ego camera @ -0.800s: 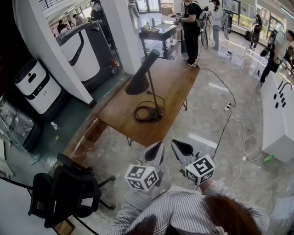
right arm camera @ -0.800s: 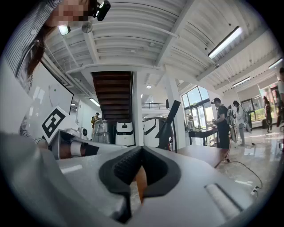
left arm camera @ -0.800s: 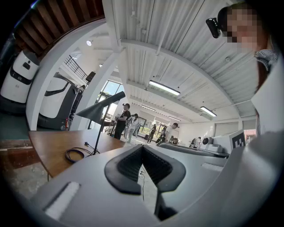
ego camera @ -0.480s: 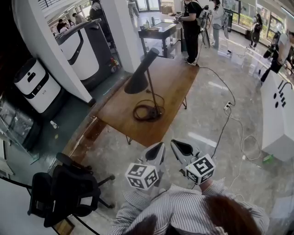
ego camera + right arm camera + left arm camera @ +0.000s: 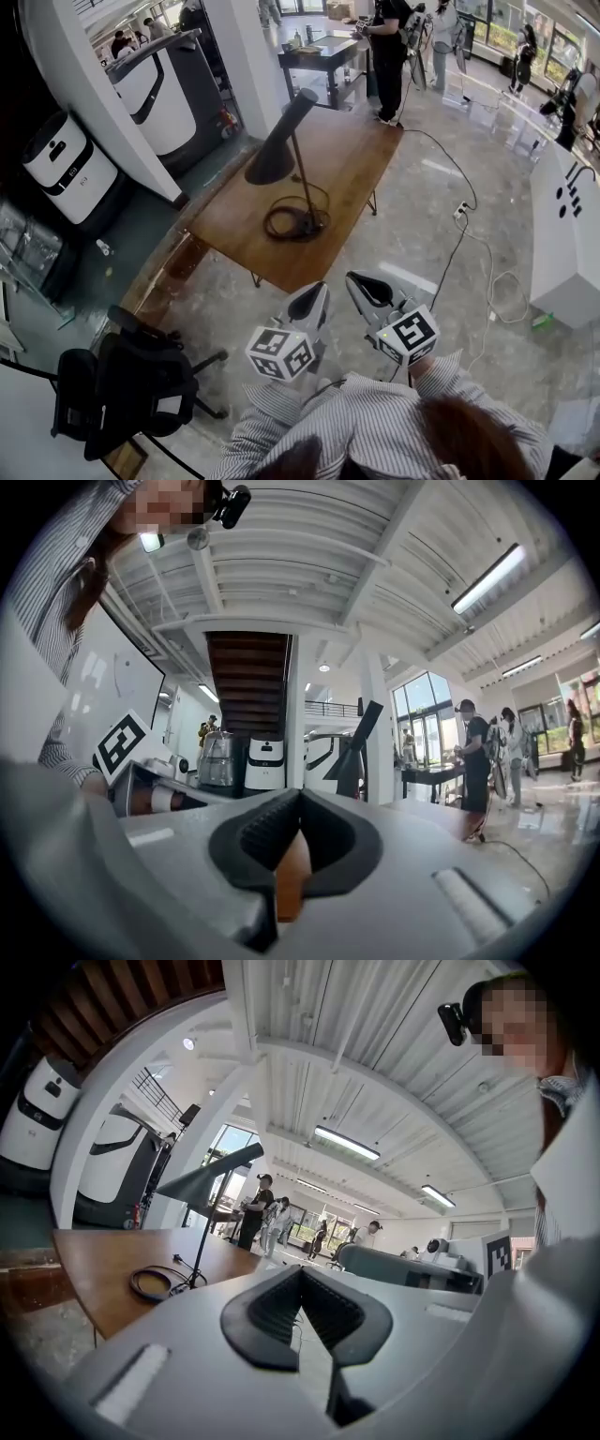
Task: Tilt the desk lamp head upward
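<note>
Between the earlier frames and this one the head view had drifted a little, so the table and lamp sat slightly further up and left, while both grippers stayed low in front of the person, short of the table. A polished stone floor [image 5: 422,225] filled most of the head view, with a white counter [image 5: 562,234] at the right edge and a black office chair [image 5: 131,384] at the lower left. The wooden table [image 5: 352,169] stood at an angle in the middle of the floor, beyond the grippers and well apart from them. On it stood the black desk lamp [image 5: 274,161]. Its thin stem rose from a base near the table's near end, and its cone-shaped head hung over the left side with the wide mouth facing down. The left gripper view showed the same lamp [image 5: 202,1180] from low down, its head slanting downward to the left above the tabletop [image 5: 94,1260]. The left gripper [image 5: 315,298] and the right gripper [image 5: 366,289] were side by side, pointing toward the table, each with its marker cube nearest the person's striped sleeves. The left gripper's [image 5: 300,1274] jaws were pressed together with nothing between them, and the right gripper's [image 5: 300,799] jaws were likewise closed and empty. Neither gripper touched the lamp. A black cord [image 5: 286,223] lay coiled around the lamp's base, and a thin cable [image 5: 461,239] trailed across the floor to the right of the table.
</note>
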